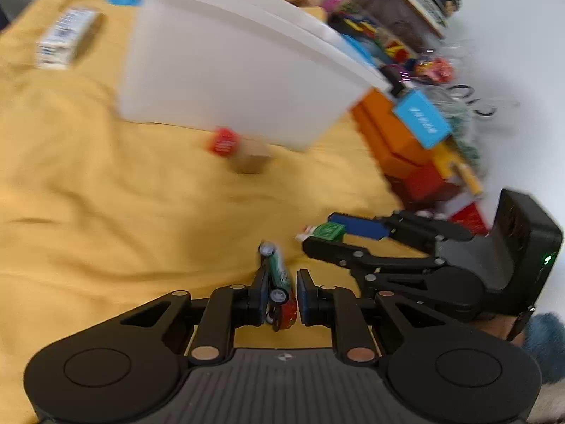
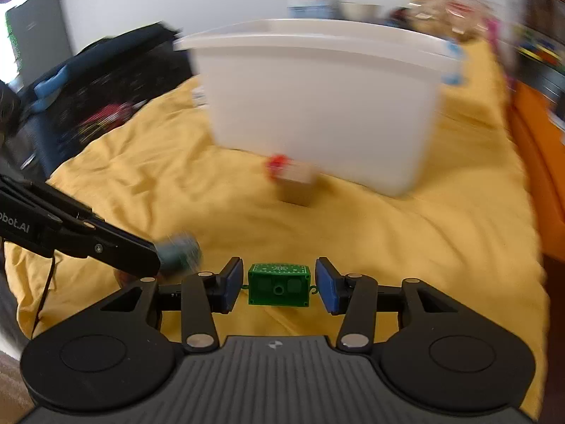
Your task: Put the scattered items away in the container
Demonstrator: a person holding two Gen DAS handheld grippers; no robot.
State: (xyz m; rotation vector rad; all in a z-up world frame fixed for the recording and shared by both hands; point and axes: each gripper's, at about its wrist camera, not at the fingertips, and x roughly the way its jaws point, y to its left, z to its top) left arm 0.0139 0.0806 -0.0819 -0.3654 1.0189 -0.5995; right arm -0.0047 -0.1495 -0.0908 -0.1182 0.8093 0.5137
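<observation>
Green plastic block (image 2: 279, 284), light and rigid, sits between the open right claw (image 2: 279, 284); grip its flat sides. Left claw (image 1: 280, 291) clamps a toy car (image 1: 280, 289).

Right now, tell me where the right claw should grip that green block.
Grip the green block across its two short end faces, coming from the near side, angled down. It lies flat on the yellow cloth, long face toward the right claw, whose open pads already flank it.

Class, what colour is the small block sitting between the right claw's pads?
Green, with a fine white pattern on top: the block shows best in the right wrist view.
</observation>
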